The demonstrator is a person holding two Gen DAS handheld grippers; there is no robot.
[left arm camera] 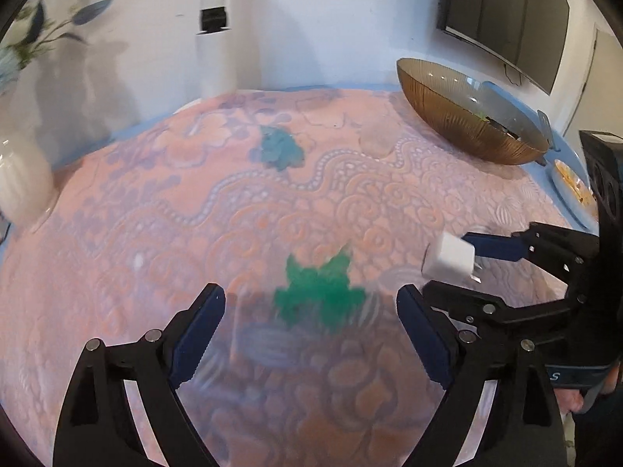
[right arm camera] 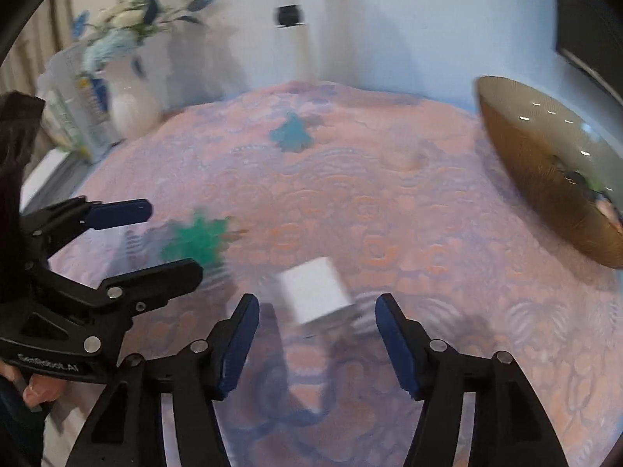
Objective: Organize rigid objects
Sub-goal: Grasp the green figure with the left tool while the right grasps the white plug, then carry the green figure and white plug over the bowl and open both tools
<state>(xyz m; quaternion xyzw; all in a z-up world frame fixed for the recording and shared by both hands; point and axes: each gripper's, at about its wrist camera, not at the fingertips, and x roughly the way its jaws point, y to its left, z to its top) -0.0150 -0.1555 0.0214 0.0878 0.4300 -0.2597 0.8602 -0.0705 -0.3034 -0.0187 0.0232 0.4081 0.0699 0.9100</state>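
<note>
Your left tongs (left arm camera: pixel 311 330) stand wide with nothing pressed between them; the green toy (left arm camera: pixel 317 295) lies on the worktop (left arm camera: pixel 155 233) just ahead of their tips. Your right tongs (right arm camera: pixel 317 334) are parted too, and the white charger block (right arm camera: pixel 315 292) sits blurred between them, with gaps on both sides. A second, teal toy (left arm camera: pixel 280 148) lies toward the far edge. At the right edge you have the brown bowl (left arm camera: pixel 467 116); at the far left corner, the white vase (right arm camera: pixel 132 109). Open cloth runs between the two toys.
</note>
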